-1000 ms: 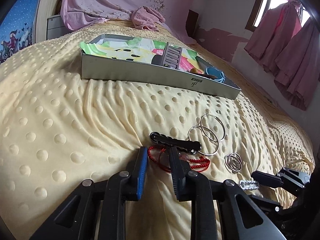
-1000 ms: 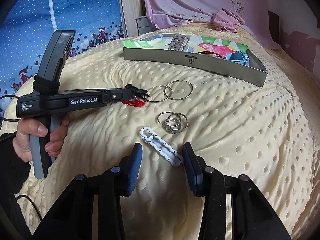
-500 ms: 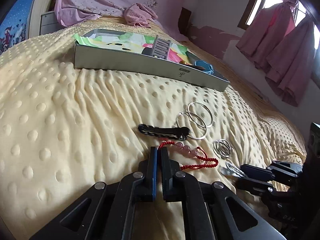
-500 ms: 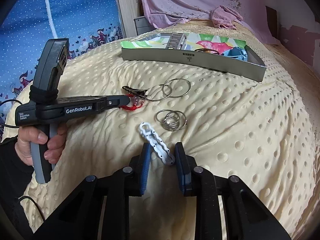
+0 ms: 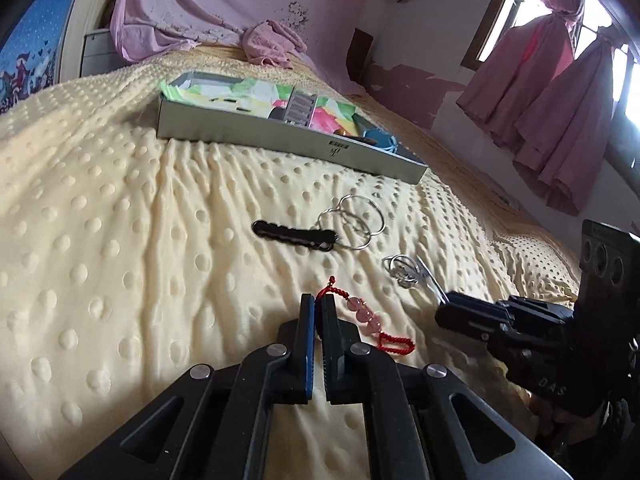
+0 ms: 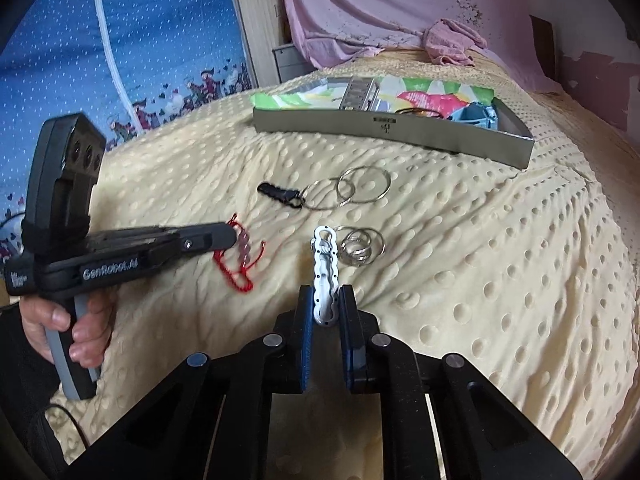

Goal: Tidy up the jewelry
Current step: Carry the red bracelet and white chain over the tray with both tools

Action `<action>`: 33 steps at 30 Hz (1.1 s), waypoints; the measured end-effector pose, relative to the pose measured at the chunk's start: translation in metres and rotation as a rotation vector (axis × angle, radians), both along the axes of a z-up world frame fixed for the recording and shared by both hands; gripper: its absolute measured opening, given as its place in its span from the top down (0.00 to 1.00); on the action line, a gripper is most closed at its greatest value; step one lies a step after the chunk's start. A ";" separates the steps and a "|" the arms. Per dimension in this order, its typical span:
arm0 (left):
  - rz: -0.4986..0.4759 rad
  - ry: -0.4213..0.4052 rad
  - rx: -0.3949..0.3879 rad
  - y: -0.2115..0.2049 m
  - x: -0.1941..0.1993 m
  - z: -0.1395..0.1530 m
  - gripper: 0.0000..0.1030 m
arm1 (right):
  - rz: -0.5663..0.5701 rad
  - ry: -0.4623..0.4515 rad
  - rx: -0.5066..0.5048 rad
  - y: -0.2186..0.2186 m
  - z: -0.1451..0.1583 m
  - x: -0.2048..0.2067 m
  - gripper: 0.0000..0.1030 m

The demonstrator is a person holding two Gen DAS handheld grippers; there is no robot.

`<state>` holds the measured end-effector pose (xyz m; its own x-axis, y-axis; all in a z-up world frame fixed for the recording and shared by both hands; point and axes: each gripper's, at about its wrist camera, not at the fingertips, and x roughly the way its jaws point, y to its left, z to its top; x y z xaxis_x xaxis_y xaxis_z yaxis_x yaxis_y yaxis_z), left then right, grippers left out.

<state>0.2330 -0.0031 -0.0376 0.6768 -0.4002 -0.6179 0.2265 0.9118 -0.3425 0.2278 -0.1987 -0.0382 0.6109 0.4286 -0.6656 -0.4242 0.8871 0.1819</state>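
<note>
Left wrist view: our left gripper (image 5: 318,304) clamped on red cord bracelet (image 5: 362,322). Our right gripper (image 6: 325,300) pinching white hair clip (image 6: 325,268).

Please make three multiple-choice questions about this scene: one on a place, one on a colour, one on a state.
1. Where is the grey box?
A. Beyond the loose jewelry on the bed
B. On the floor
C. Under a pillow

2. What colour is the cord of the bead bracelet?
A. Green
B. Red
C. White

3. What does the right gripper do?
A. Stands wide open
B. Grips the black clip
C. Is shut on the white clip

Answers: 1 A, the box lies farther up the blanket; 2 B, red cord; 3 C, pads press the clip's sides.
</note>
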 end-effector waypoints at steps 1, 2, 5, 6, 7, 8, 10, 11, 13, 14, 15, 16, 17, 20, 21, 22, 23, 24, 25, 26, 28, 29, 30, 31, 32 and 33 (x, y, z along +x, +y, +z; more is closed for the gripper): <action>0.000 -0.010 -0.001 -0.001 -0.001 0.003 0.97 | -0.013 -0.015 0.018 -0.003 0.002 0.001 0.89; 0.001 -0.025 -0.005 -0.002 -0.002 0.007 0.97 | -0.028 -0.030 0.036 -0.005 0.005 0.002 0.89; 0.014 -0.067 -0.018 -0.003 -0.003 0.021 0.97 | -0.065 -0.067 0.080 -0.010 0.012 0.007 0.89; 0.020 -0.081 -0.025 -0.002 -0.002 0.025 0.97 | -0.078 -0.081 0.091 -0.012 0.015 0.010 0.89; 0.032 -0.101 -0.034 -0.002 0.001 0.032 0.97 | -0.087 -0.089 0.096 -0.011 0.017 0.013 0.89; 0.042 -0.113 -0.040 -0.002 0.004 0.037 0.97 | -0.099 -0.100 0.109 -0.012 0.020 0.018 0.89; 0.075 -0.138 -0.044 0.000 0.013 0.046 0.97 | -0.108 -0.110 0.119 -0.011 0.024 0.028 0.89; 0.099 -0.152 -0.041 0.001 0.018 0.052 0.97 | -0.114 -0.124 0.110 -0.009 0.027 0.035 0.89; 0.141 -0.174 -0.041 0.003 0.029 0.060 0.97 | -0.119 -0.138 0.107 -0.009 0.031 0.044 0.89; 0.164 -0.186 -0.035 0.004 0.038 0.065 0.97 | -0.125 -0.144 0.106 -0.009 0.033 0.048 0.89; 0.181 -0.196 -0.026 0.005 0.044 0.067 0.97 | -0.131 -0.154 0.103 -0.008 0.036 0.057 0.89; 0.202 -0.203 -0.014 0.007 0.053 0.071 0.97 | -0.133 -0.160 0.102 -0.007 0.038 0.061 0.89; 0.217 -0.208 -0.012 0.008 0.063 0.074 0.97 | -0.134 -0.168 0.100 -0.006 0.041 0.070 0.89; 0.253 -0.230 -0.001 0.011 0.087 0.080 0.97 | -0.143 -0.183 0.088 -0.003 0.047 0.097 0.89; 0.264 -0.235 0.006 0.011 0.097 0.080 0.97 | -0.145 -0.179 0.094 -0.003 0.048 0.103 0.89; 0.271 -0.236 0.011 0.012 0.101 0.080 0.97 | -0.154 -0.172 0.104 -0.002 0.048 0.115 0.89; 0.281 -0.232 0.016 0.013 0.109 0.079 0.97 | -0.163 -0.164 0.111 -0.001 0.048 0.126 0.89; 0.289 -0.227 0.015 0.015 0.117 0.077 0.97 | -0.168 -0.152 0.117 0.001 0.047 0.137 0.89; 0.294 -0.223 0.013 0.016 0.121 0.076 0.97 | -0.172 -0.141 0.120 0.003 0.045 0.146 0.89; 0.296 -0.213 0.010 0.017 0.129 0.073 0.97 | -0.173 -0.132 0.121 0.006 0.043 0.152 0.89; 0.301 -0.193 0.022 0.018 0.144 0.069 0.97 | -0.174 -0.110 0.110 0.014 0.038 0.168 0.89; 0.300 -0.179 0.027 0.018 0.150 0.066 0.97 | -0.171 -0.097 0.105 0.018 0.036 0.175 0.89; 0.302 -0.161 0.035 0.019 0.158 0.063 0.97 | -0.169 -0.089 0.102 0.021 0.034 0.181 0.89; 0.305 -0.150 0.042 0.019 0.161 0.062 0.97 | -0.170 -0.083 0.096 0.023 0.031 0.184 0.89; 0.308 -0.135 0.048 0.020 0.167 0.059 0.97 | -0.168 -0.064 0.086 0.026 0.028 0.191 0.89; 0.307 -0.124 0.049 0.021 0.171 0.057 0.97 | -0.166 -0.055 0.083 0.027 0.026 0.194 0.89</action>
<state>0.4043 0.0178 0.0195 0.8326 -0.1382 -0.5363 -0.0238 0.9585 -0.2840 0.4216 -0.1712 -0.0123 0.7123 0.3709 -0.5959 -0.2845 0.9287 0.2379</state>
